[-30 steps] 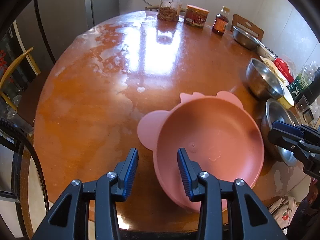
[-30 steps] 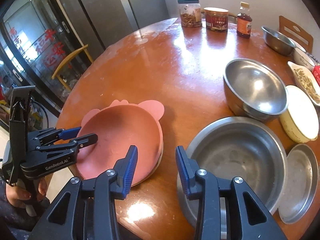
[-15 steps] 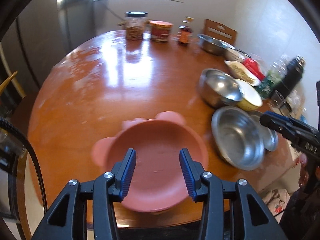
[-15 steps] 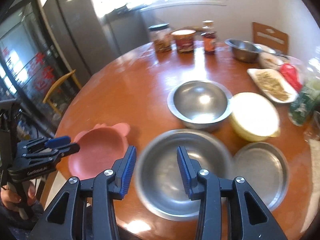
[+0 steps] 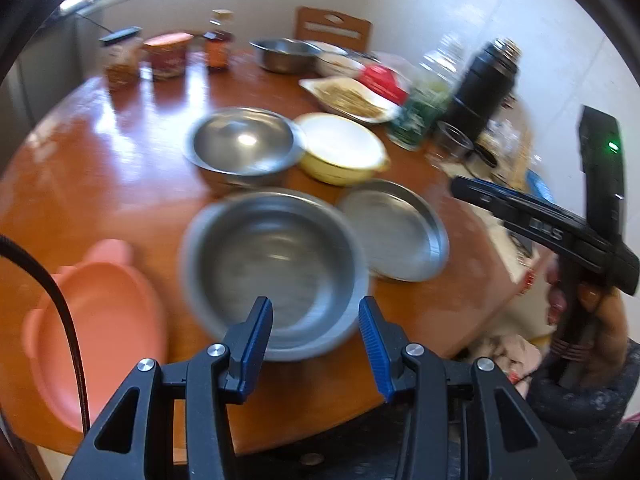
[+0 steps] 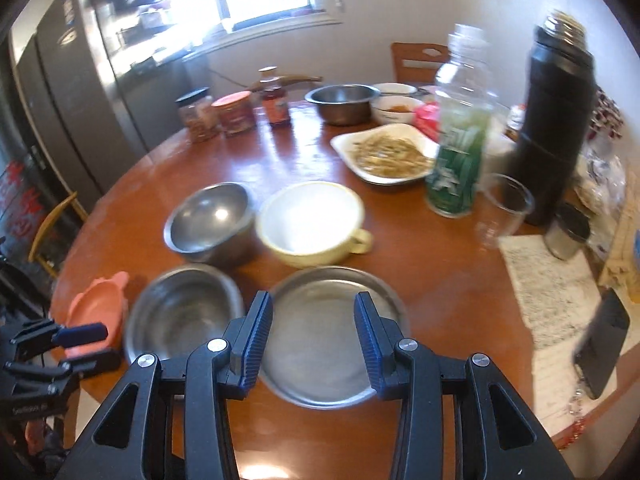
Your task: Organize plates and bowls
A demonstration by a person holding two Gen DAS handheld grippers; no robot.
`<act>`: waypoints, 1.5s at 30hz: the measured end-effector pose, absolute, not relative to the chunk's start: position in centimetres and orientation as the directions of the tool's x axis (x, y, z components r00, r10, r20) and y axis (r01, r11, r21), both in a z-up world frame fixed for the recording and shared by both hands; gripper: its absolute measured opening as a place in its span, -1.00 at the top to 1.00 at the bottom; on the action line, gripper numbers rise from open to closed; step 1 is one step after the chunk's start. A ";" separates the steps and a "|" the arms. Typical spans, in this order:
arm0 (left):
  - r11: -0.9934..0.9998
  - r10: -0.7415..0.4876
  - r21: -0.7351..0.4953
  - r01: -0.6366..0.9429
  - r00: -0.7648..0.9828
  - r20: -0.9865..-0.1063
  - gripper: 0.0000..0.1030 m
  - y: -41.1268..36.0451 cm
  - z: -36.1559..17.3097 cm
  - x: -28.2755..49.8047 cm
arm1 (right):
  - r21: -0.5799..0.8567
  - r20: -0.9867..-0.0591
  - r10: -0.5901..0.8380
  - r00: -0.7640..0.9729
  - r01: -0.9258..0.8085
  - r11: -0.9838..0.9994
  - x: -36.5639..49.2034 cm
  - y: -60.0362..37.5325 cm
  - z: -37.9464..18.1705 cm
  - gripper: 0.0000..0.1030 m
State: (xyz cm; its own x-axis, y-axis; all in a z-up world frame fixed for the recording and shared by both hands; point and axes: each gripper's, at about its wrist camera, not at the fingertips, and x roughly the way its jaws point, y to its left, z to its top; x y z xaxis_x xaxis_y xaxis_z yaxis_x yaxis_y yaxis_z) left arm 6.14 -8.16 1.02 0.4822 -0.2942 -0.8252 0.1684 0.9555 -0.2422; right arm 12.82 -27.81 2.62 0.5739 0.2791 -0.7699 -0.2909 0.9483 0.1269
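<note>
My left gripper [image 5: 316, 320] is open and empty, hovering over the near rim of a large steel bowl [image 5: 276, 268] at the table's front edge. A pink eared plate [image 5: 100, 320] lies to its left. My right gripper [image 6: 314, 320] is open and empty above a flat steel plate [image 6: 332, 332]. The large steel bowl [image 6: 180, 312] lies left of that plate and the pink plate [image 6: 100, 300] further left. A smaller steel bowl [image 6: 212, 220] and a cream bowl with a handle [image 6: 312, 220] stand behind. The left gripper [image 6: 80, 344] shows at the right wrist view's left edge.
A round wooden table [image 6: 440, 280] carries jars [image 6: 234, 114], a sauce bottle [image 6: 276, 100], a white dish of food [image 6: 388, 156], a green-labelled bottle [image 6: 460, 136], a glass [image 6: 504, 208], a black flask [image 6: 556, 128] and another steel bowl [image 6: 342, 102]. A phone [image 6: 604, 336] lies on paper at the right.
Both grippers have swung to the right: the left from over the pink plate to the large steel bowl, the right from the large bowl to the flat steel plate. Both stay open.
</note>
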 end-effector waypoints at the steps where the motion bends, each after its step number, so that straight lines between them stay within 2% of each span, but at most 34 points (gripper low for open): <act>1: 0.951 -0.308 -0.252 0.179 0.474 -0.825 0.13 -9.3 0.8 6.3 | 0.123 -0.774 0.272 0.571 -0.285 0.951 13.1 -28.5 2.4 0.15; 5: 0.937 -0.348 -0.292 0.191 0.444 -0.826 0.13 -12.7 0.1 7.0 | 0.099 -0.791 0.256 0.556 -0.297 0.950 13.8 -30.0 1.2 0.15; 12: 0.943 -0.330 -0.314 0.109 0.426 -0.842 0.13 -16.0 -2.0 8.6 | 0.042 -0.835 0.221 0.504 -0.343 0.938 15.8 -31.3 -1.8 0.22; 16: 0.950 -0.307 -0.301 0.083 0.420 -0.854 0.13 -16.8 -2.8 9.4 | 0.056 -0.855 0.233 0.462 -0.365 0.929 17.0 -31.3 -3.6 0.34; 22: 0.957 -0.274 -0.288 0.027 0.403 -0.873 0.13 -17.1 -4.1 10.6 | 0.102 -0.866 0.265 0.425 -0.367 0.924 18.2 -31.5 -5.3 0.68; 26: 0.956 -0.270 -0.293 0.003 0.399 -0.876 0.13 -17.0 -4.8 11.5 | 0.110 -0.863 0.273 0.424 -0.369 0.923 18.0 -31.8 -5.7 0.78; 41: 0.961 -0.265 -0.273 0.037 0.399 -0.878 0.13 -18.5 -5.8 12.5 | 0.152 -0.851 0.293 0.436 -0.331 0.931 14.9 -34.3 -5.8 0.79; 44: 0.958 -0.285 -0.279 0.072 0.384 -0.878 0.22 -19.4 -6.3 12.7 | 0.153 -0.851 0.284 0.442 -0.308 0.939 14.5 -35.4 -5.7 0.79; 45: 0.956 -0.291 -0.283 0.079 0.382 -0.877 0.31 -19.6 -6.4 12.7 | 0.148 -0.850 0.274 0.449 -0.296 0.944 14.3 -35.8 -5.6 0.79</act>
State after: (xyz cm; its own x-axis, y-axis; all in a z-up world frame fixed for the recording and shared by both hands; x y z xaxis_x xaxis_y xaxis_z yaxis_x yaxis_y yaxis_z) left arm 12.70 -19.58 -6.44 0.3818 -0.2910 -0.8773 0.0785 0.9559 -0.2829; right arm 14.31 -35.85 -5.60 0.4488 0.2743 -0.8505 -0.2964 0.9436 0.1479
